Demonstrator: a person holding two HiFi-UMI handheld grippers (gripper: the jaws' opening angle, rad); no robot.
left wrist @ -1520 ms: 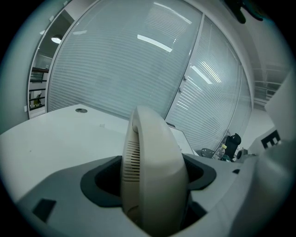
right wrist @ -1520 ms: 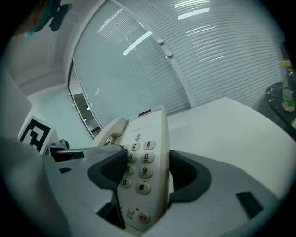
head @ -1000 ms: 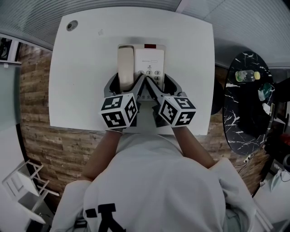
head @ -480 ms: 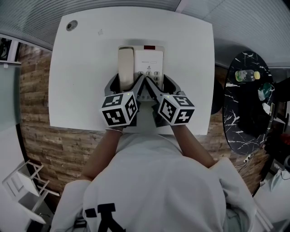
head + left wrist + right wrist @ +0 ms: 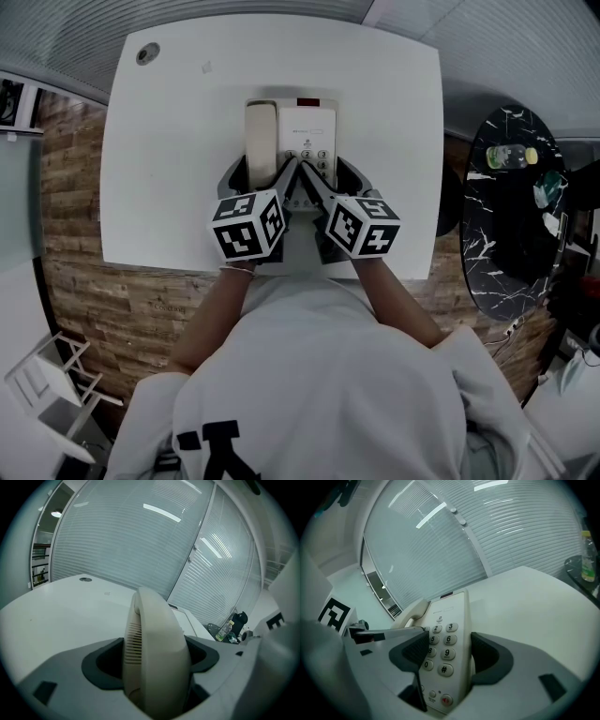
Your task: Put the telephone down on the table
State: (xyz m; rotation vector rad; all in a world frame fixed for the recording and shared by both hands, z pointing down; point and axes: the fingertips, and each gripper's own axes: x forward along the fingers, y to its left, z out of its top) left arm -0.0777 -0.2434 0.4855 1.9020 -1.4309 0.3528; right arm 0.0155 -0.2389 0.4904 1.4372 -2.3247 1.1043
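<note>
At the right of the head view we see a round side table (image 5: pixel 511 234) with a black, white-veined marble top. A clear bottle (image 5: pixel 512 157) stands on it near the far edge, and a small green thing (image 5: pixel 548 187), too blurred to name, sits near it. Brick-patterned flooring (image 5: pixel 122 300) shows at lower left, beside a white chair frame (image 5: pixel 52 380). Both gripper views show pale horizontal blinds (image 5: pixel 140 541) behind.

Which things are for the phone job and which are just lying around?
For the job: telephone, its handset, left gripper, right gripper, white table.
Just lying about: bottle, black marble table, white chair.
</note>
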